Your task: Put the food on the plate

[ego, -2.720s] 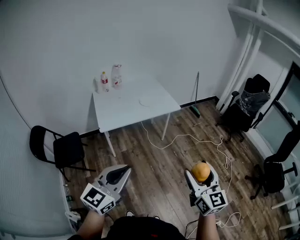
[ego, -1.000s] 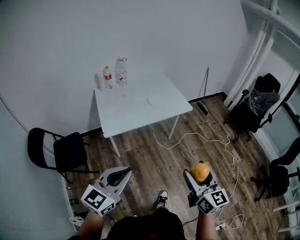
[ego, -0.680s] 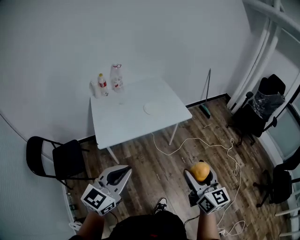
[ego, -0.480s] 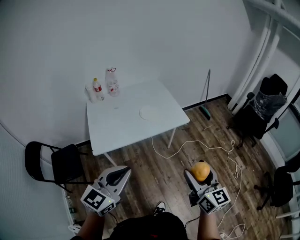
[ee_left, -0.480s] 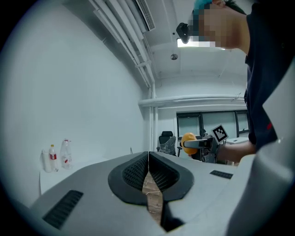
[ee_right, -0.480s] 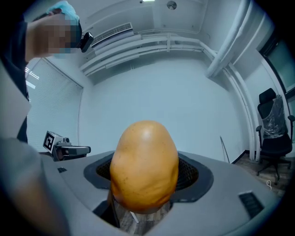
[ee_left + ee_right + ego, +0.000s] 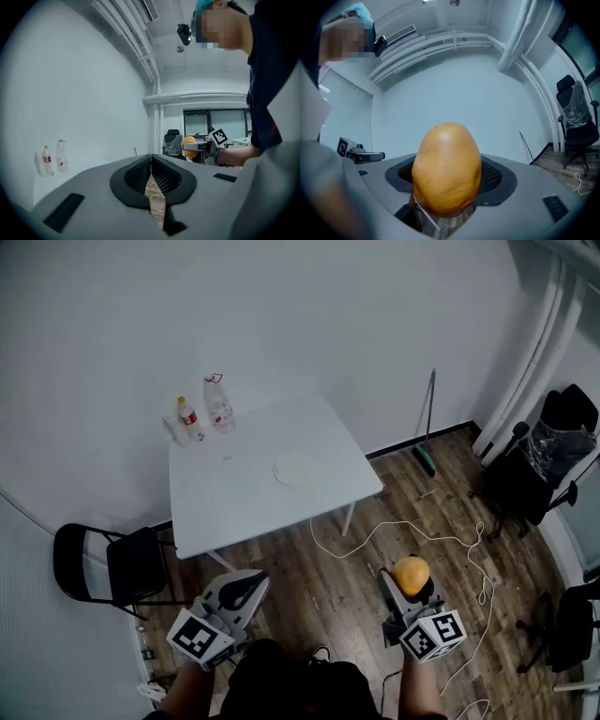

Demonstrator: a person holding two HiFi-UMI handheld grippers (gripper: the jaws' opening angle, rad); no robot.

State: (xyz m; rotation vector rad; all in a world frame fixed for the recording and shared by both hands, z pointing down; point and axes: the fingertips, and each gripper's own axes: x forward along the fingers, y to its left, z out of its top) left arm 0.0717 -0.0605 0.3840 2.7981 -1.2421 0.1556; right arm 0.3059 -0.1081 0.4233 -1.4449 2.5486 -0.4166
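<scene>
Over wood floor [image 7: 309, 589], right tongs [image 7: 410, 583] gripping fruit [image 7: 446, 168], long axis upright, left tongs [image 7: 253, 582] closed

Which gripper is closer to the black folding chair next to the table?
Left. The left gripper hangs just right of the black folding chair; the right gripper, shut on an orange fruit, is farther right, beyond the left one.

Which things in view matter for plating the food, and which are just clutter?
Job: orange fruit, clamped in the right tool; white plate on the table.
Lying about: bottles, black folding chair, floor cable, broom; left tool, shut and empty.
</scene>
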